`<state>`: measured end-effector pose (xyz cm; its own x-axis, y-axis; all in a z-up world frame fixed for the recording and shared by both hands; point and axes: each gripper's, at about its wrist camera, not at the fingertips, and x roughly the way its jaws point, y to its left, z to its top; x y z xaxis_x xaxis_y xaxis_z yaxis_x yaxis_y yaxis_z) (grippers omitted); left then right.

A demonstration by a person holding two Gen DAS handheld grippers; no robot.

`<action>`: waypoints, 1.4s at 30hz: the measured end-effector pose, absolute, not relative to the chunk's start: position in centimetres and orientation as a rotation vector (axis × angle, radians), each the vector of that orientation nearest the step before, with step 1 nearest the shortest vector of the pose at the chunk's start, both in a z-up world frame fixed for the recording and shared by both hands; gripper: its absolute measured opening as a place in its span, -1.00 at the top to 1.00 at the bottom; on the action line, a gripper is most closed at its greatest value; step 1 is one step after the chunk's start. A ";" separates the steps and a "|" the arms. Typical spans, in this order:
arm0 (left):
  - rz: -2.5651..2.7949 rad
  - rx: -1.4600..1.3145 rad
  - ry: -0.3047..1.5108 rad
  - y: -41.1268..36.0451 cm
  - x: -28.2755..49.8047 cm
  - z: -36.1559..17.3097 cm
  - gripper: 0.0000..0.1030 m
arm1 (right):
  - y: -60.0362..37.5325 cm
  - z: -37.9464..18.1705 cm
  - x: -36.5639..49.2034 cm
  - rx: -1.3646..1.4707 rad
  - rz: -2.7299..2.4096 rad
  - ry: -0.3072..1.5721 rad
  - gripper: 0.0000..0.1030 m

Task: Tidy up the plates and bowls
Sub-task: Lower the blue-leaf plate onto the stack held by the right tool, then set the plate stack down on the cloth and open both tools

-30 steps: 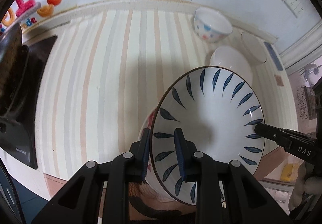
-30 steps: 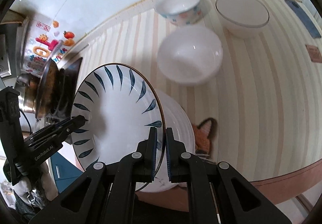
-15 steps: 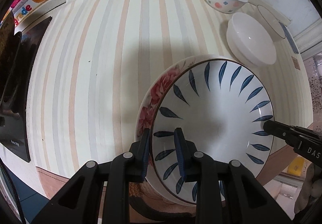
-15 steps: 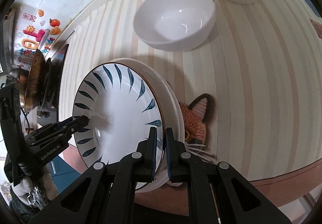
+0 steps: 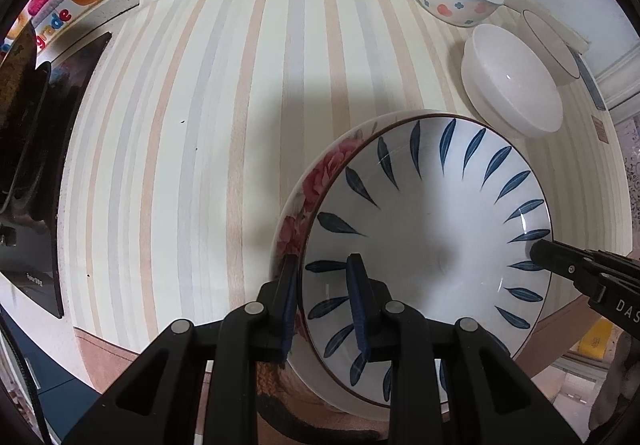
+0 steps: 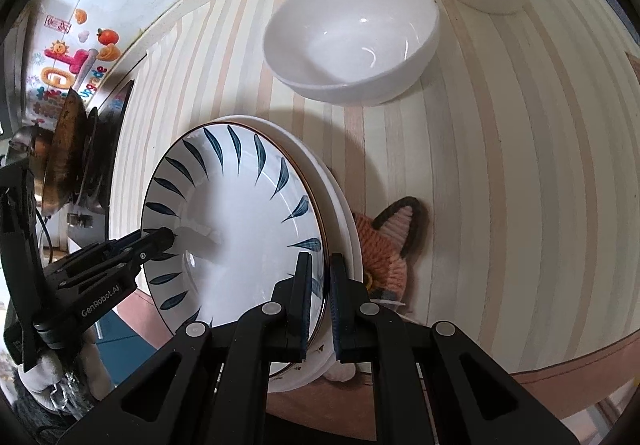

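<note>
Left wrist view: both claws, left claw and right claw, clamp the white blue-leaf ceramic plate onto the floral-rimmed plate; three bowls at 1 o'clock remain unstacked.

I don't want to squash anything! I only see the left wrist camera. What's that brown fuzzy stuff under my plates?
Observer: It's a knitted orange fox mat. Its ear and face stick out beside the floral plate, which lies under the blue-leaf plate.
Operator: Is my other hand-held gripper holding on properly?
Observer: Yes. The right hand-held gripper has one finger inside the blue-leaf plate's rim and one outside, closed on it.
Operator: Are there flowers on that side too?
Observer: None show. The floral plate's rim there looks plain white.
</note>
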<state>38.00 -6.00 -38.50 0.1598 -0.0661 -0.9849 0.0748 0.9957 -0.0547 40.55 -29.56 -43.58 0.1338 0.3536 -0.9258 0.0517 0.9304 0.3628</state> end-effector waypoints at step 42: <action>-0.086 -0.052 1.110 -6.5 25.4 -22.0 0.40 | -27.5 -28.0 30.2 0.250 0.272 1.216 -0.08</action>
<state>25.39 -6.54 -21.99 0.4416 -0.0954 -0.8921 0.0435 0.9954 -0.0849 30.20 -27.47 -27.97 0.3224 0.3370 -0.8846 -0.0712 0.9405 0.3323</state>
